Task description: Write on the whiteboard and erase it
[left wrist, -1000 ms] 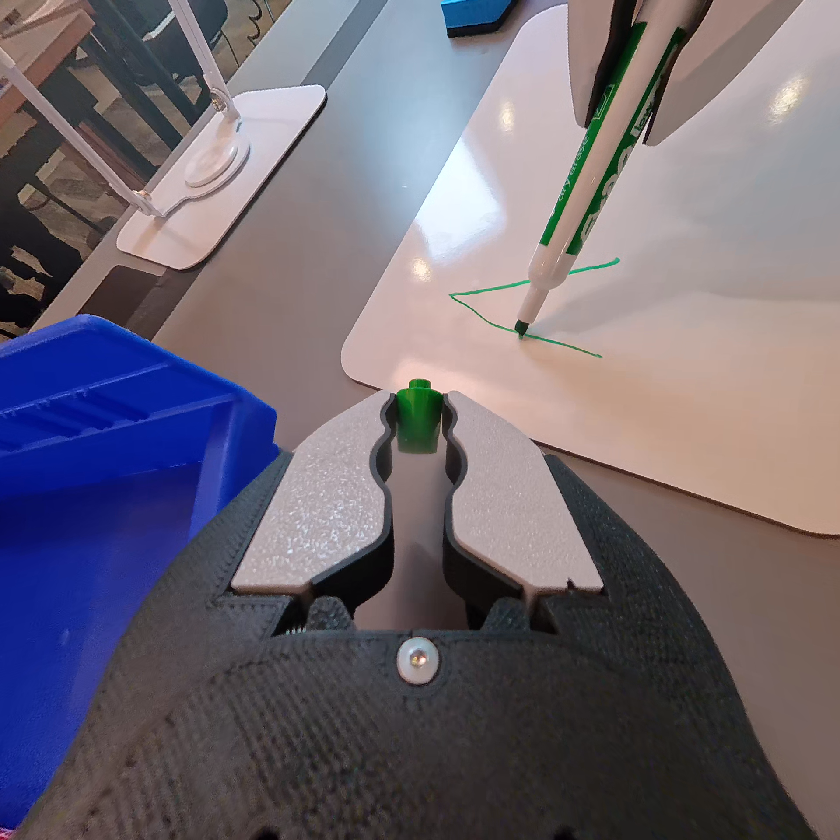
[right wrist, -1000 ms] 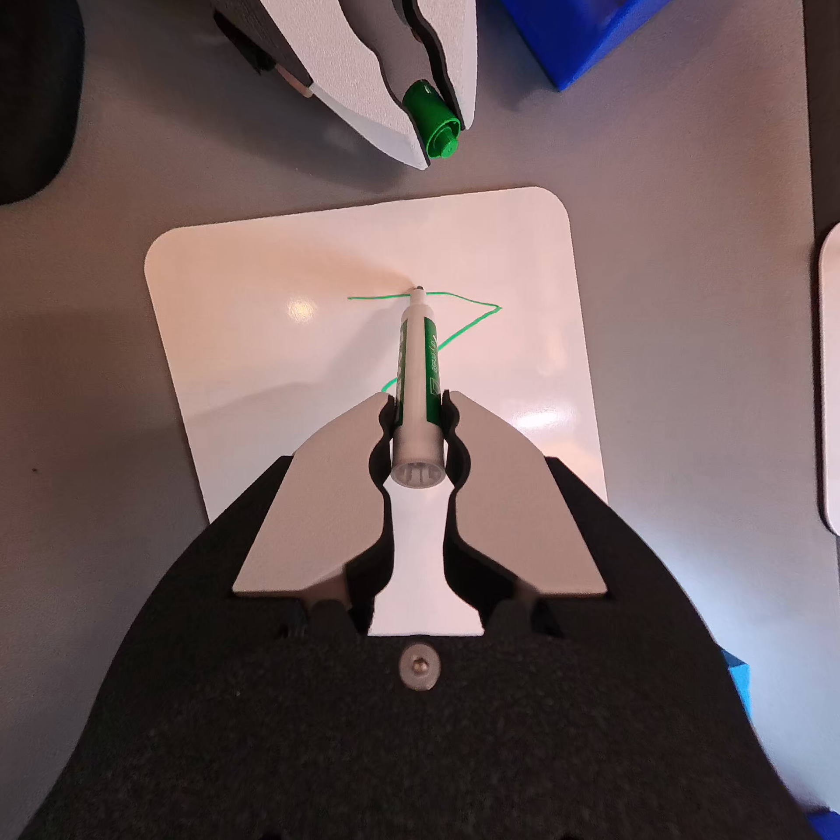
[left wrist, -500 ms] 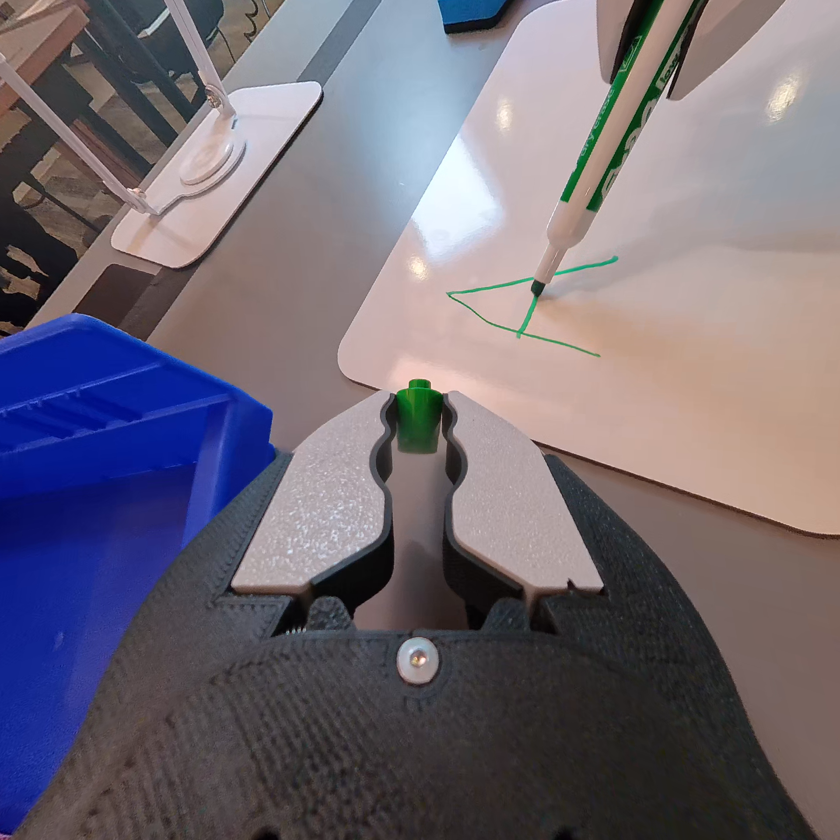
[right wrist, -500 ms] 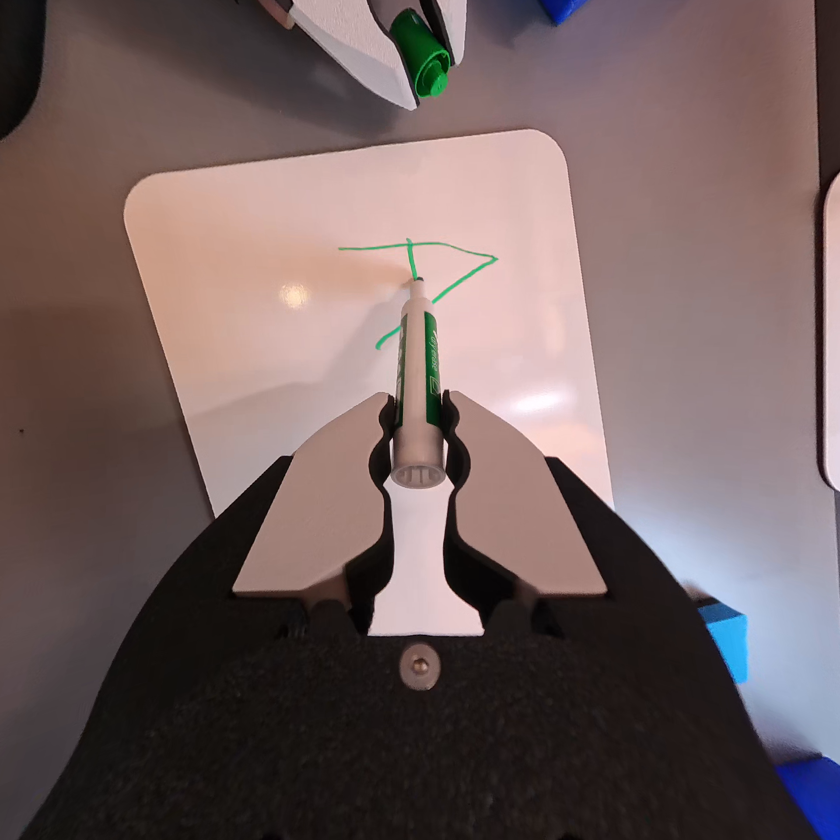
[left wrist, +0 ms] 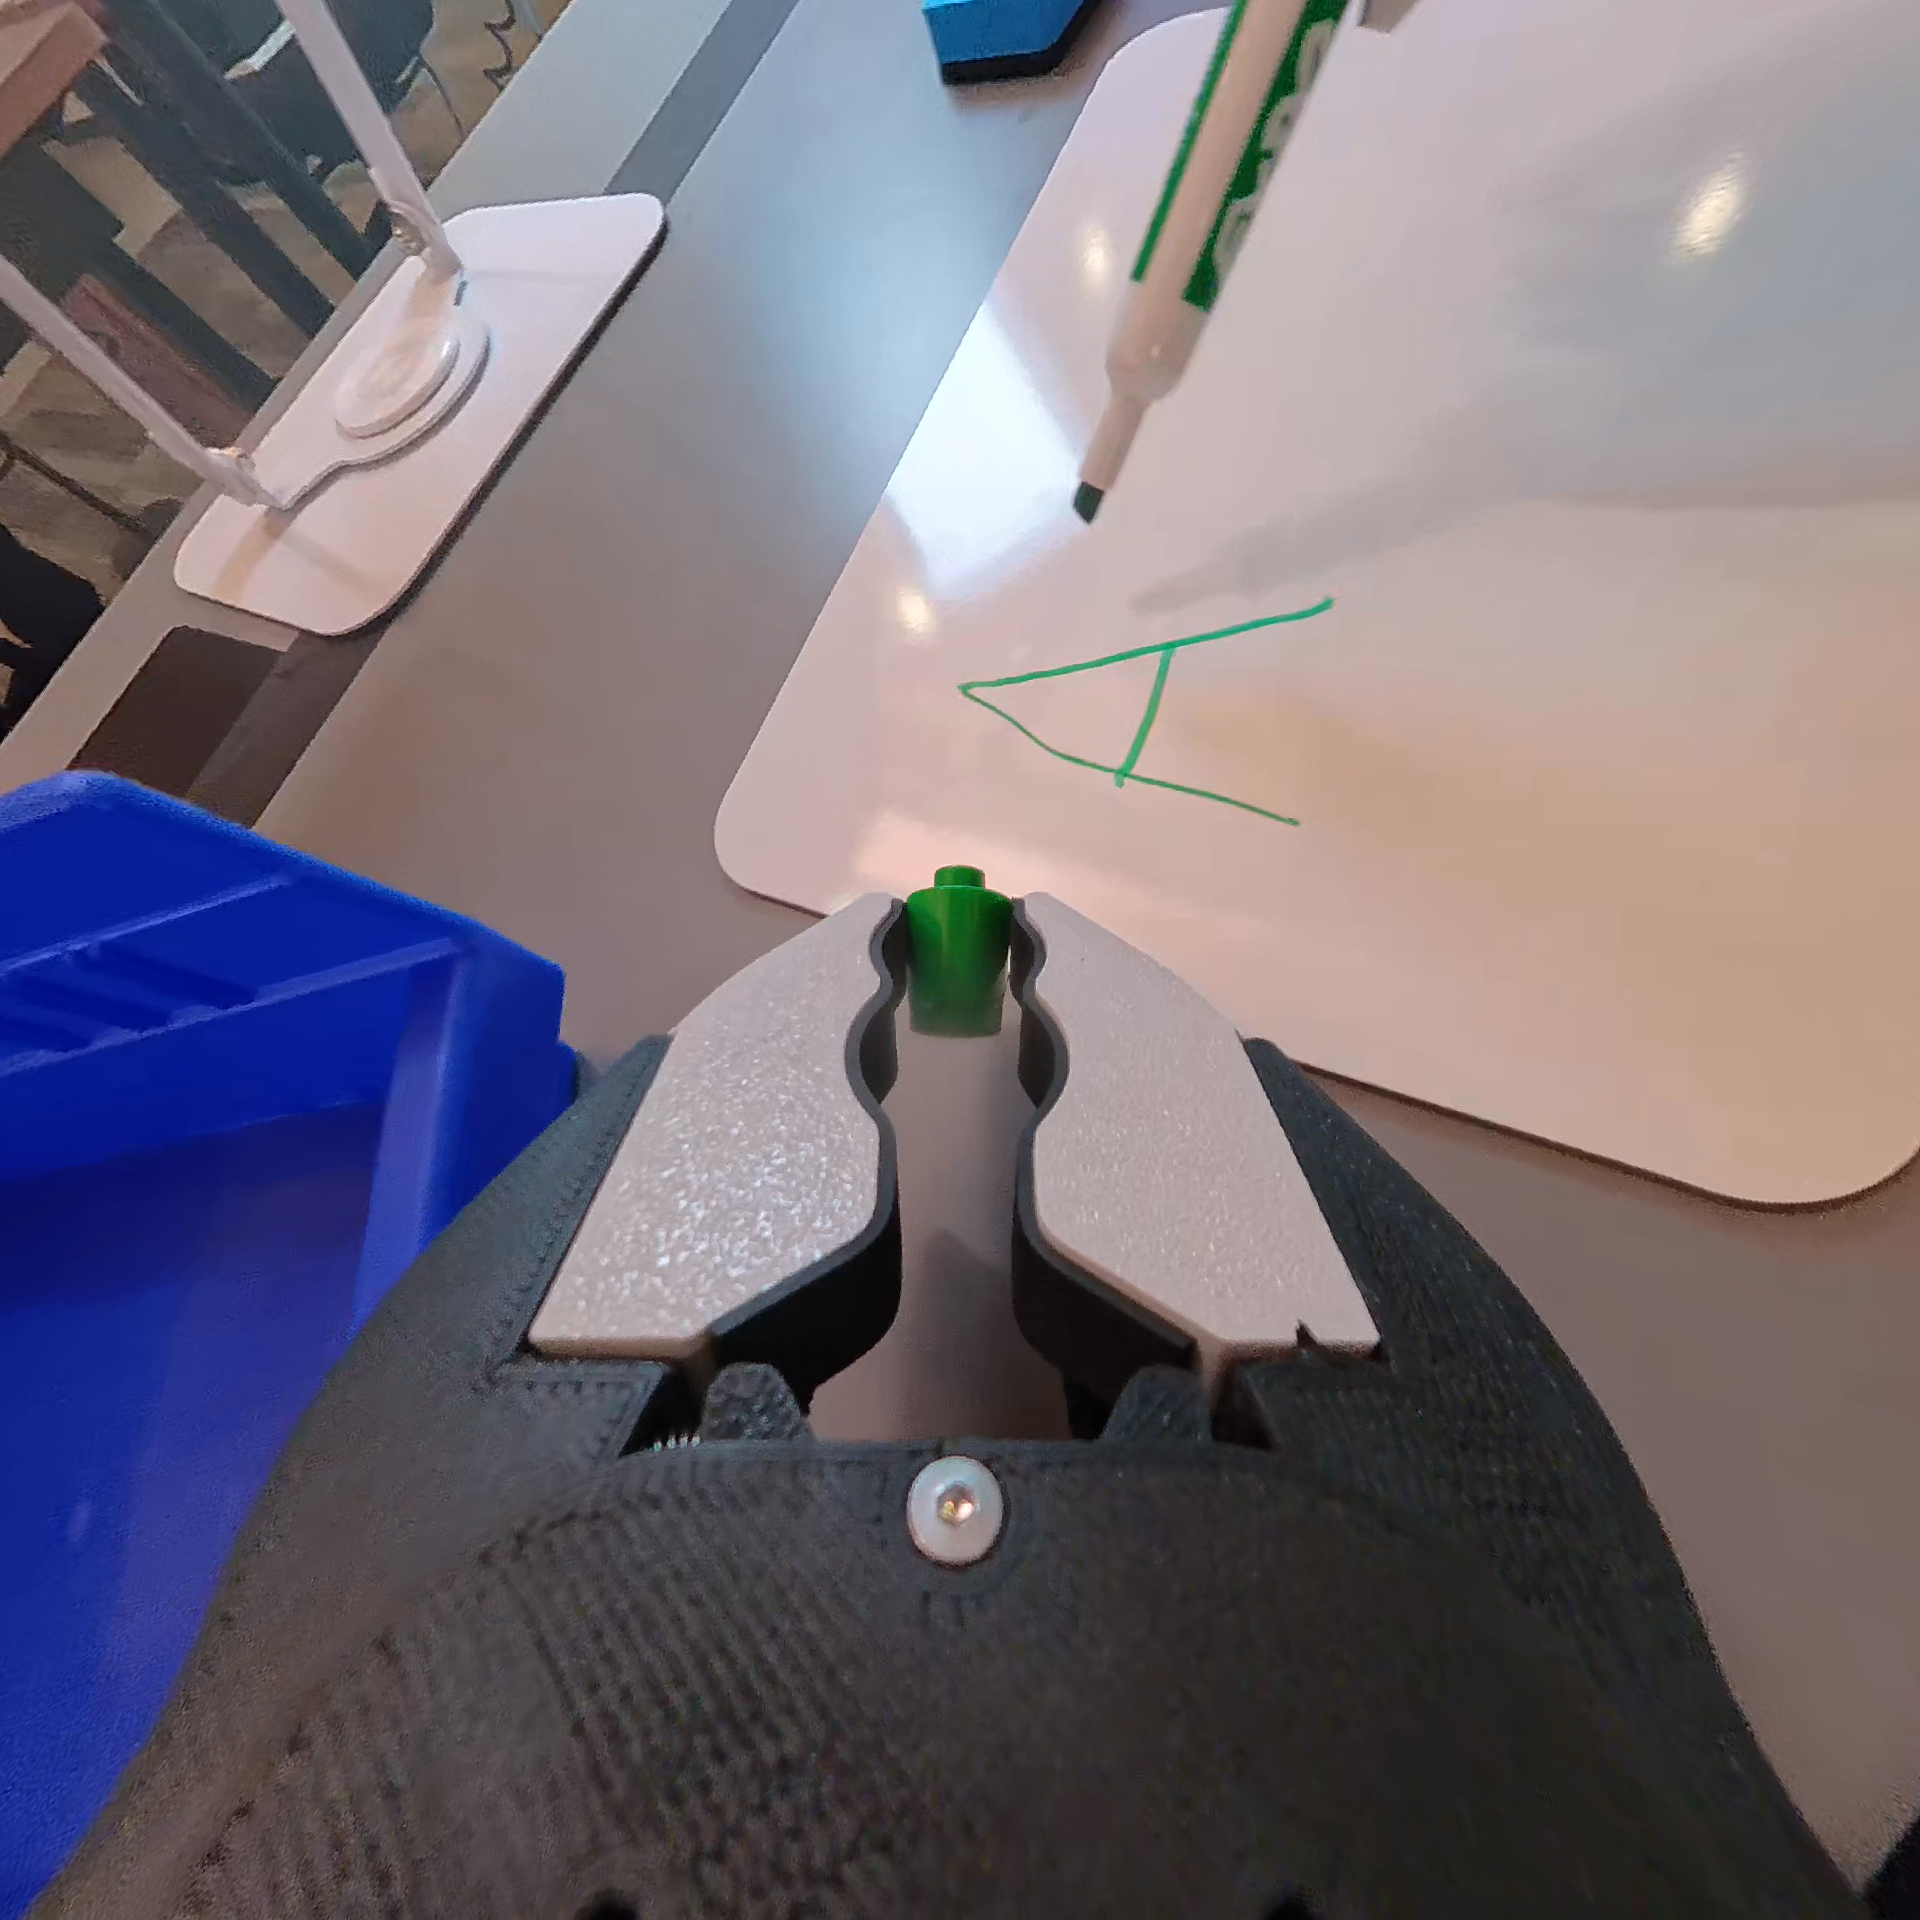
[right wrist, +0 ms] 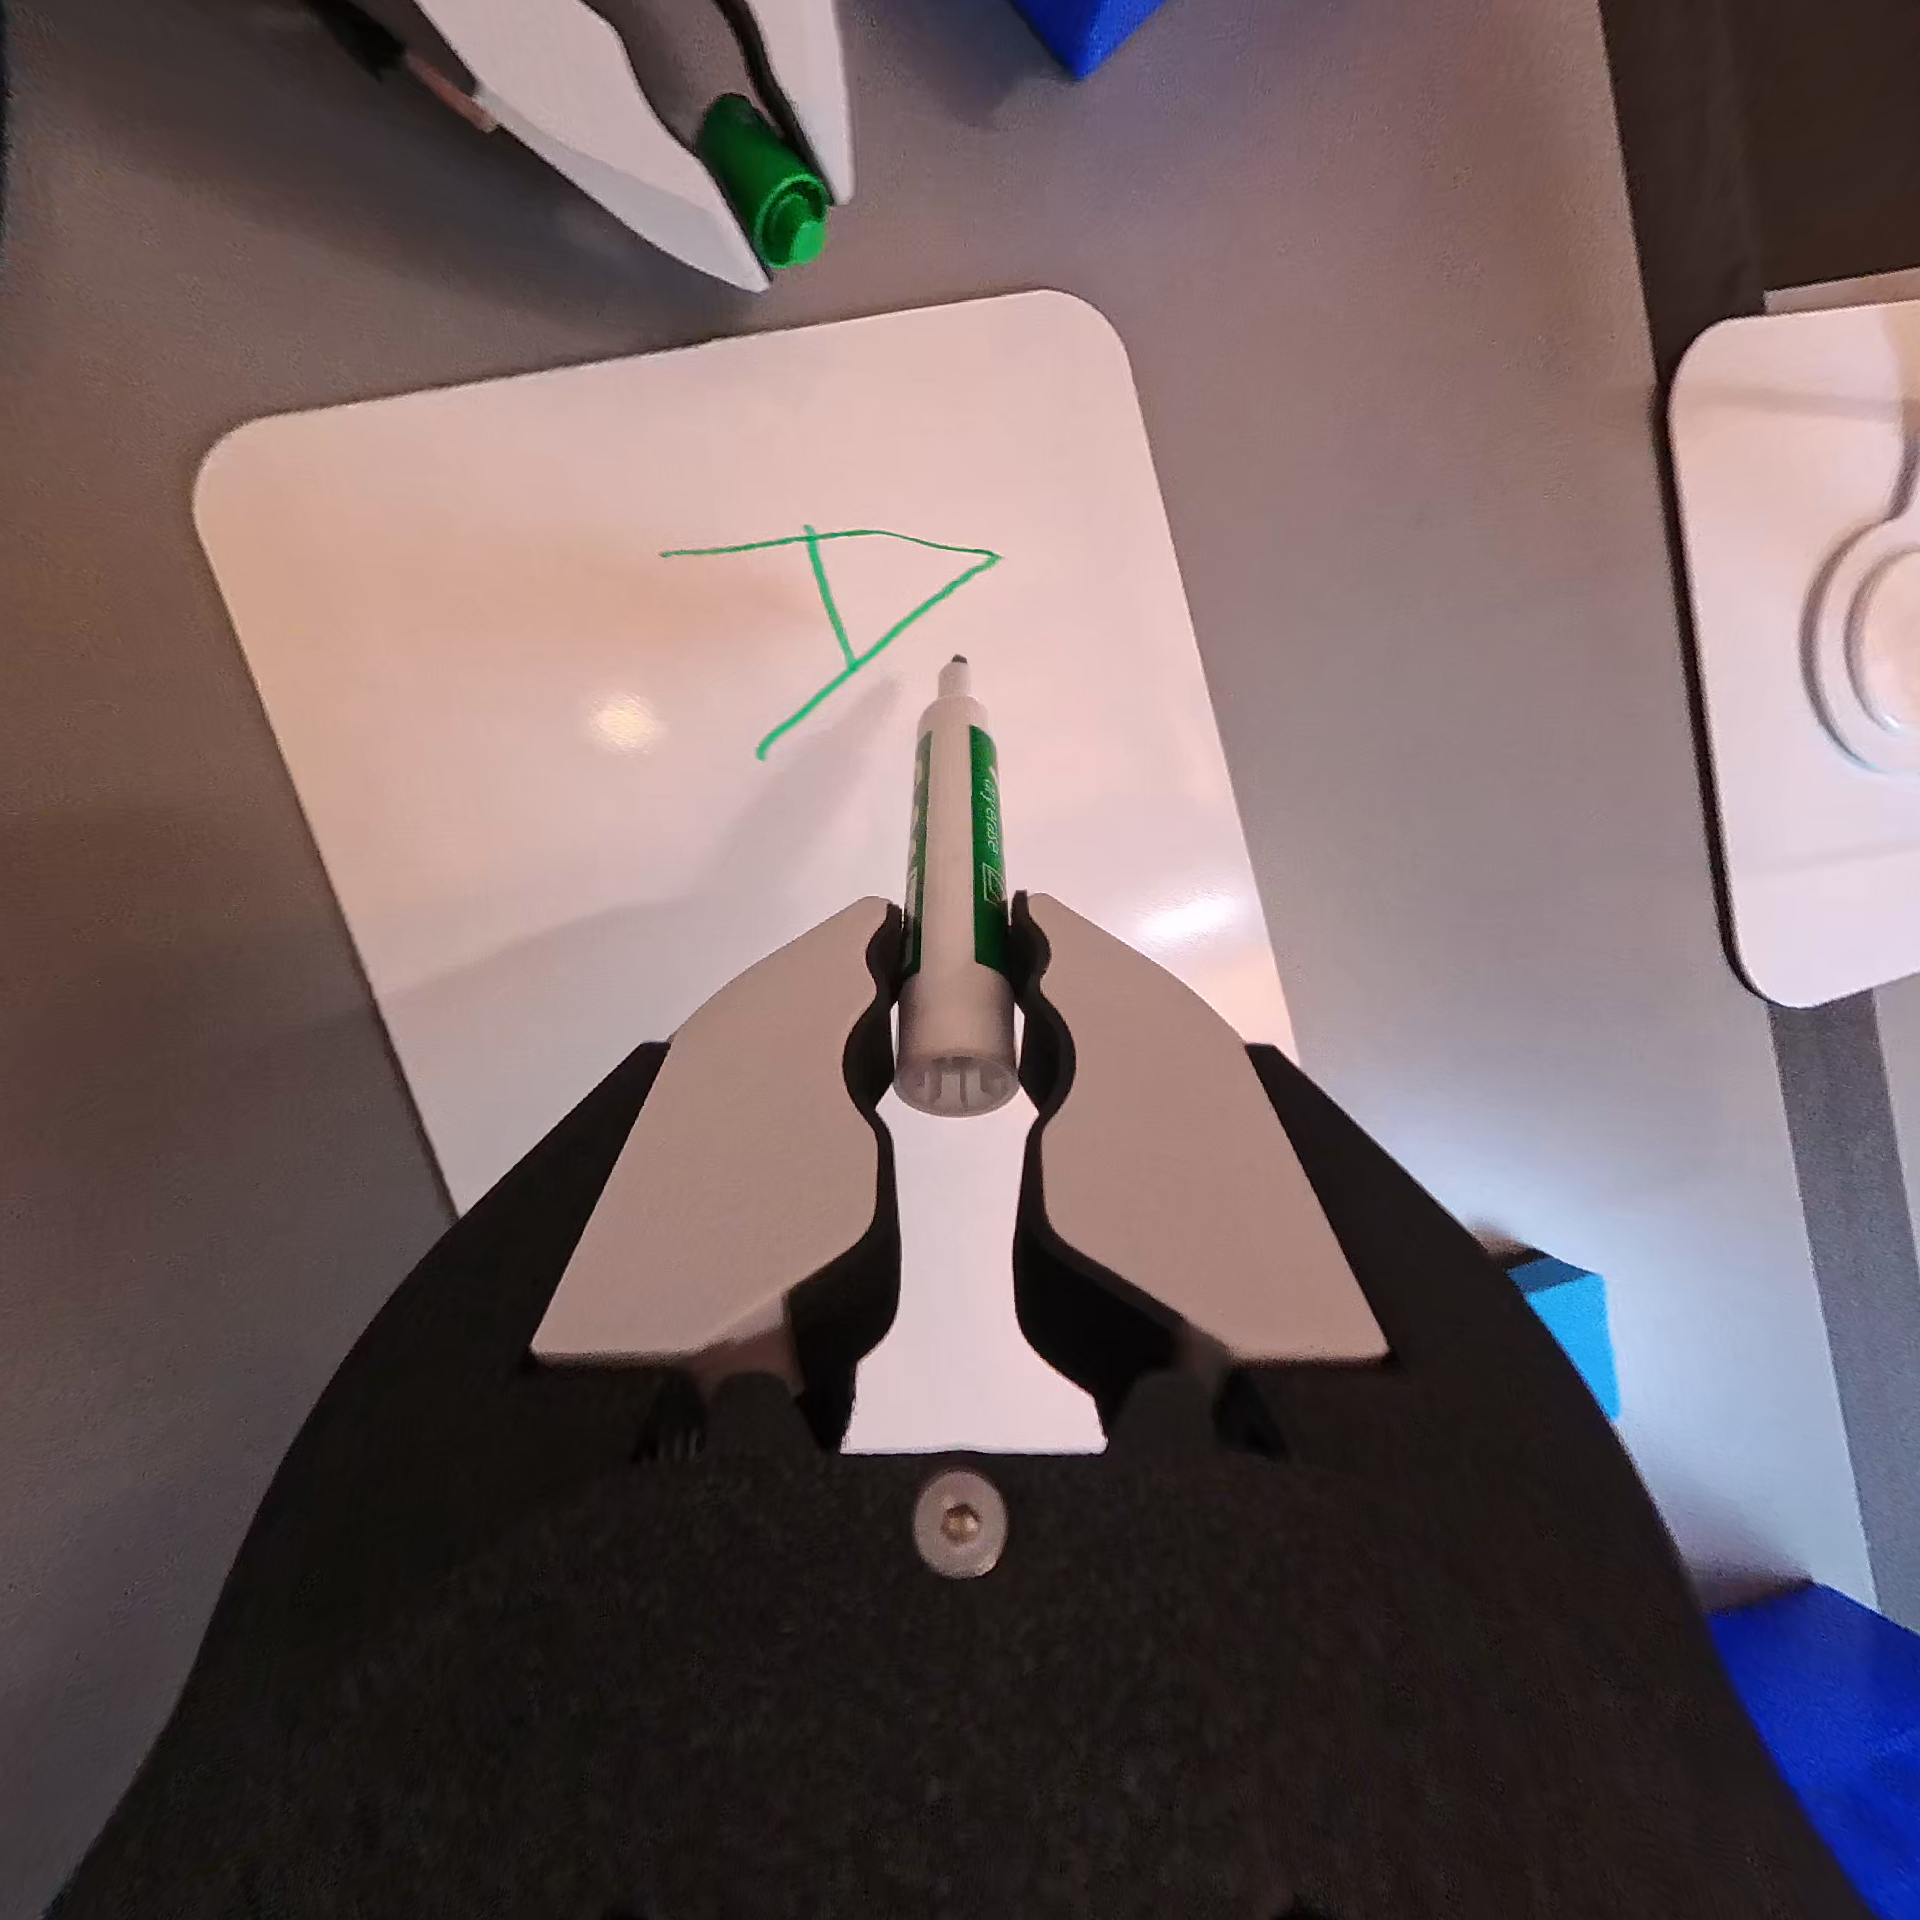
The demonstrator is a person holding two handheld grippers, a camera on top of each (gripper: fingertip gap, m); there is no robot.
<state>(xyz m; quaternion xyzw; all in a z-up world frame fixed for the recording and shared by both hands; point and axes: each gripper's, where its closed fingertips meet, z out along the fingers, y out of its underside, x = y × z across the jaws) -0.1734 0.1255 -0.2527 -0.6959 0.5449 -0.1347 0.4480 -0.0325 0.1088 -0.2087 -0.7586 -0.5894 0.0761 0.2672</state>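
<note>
A white whiteboard [right wrist: 520, 831] [left wrist: 1507, 935] lies flat on the grey table and bears a green line drawing [right wrist: 831, 613] [left wrist: 1143, 717]. My right gripper [right wrist: 956, 914] is shut on a green-and-white marker [right wrist: 956, 831], whose tip hangs just above the board, off the drawing. The marker also shows in the left wrist view [left wrist: 1195, 270]. My left gripper [left wrist: 956, 914] is shut on the green marker cap [left wrist: 956, 961] at the board's near edge; this gripper also shows in the right wrist view [right wrist: 790, 218] with the cap [right wrist: 769, 187].
A blue bin [left wrist: 208, 1091] sits close on the left of my left gripper. A blue eraser [left wrist: 997, 42] [right wrist: 1569, 1340] lies beside the board. A white lamp base [left wrist: 416, 416] [right wrist: 1818, 644] stands on the table beyond the board's edge. There is about 15 cm between the tips of the two grippers. My right gripper's tips are some 20 cm from the blue eraser [left wrist: 997, 42].
The marker finished a short cross stroke through the drawing, then lifted off the board and moved away from the lines. The left gripper and cap stayed put.
</note>
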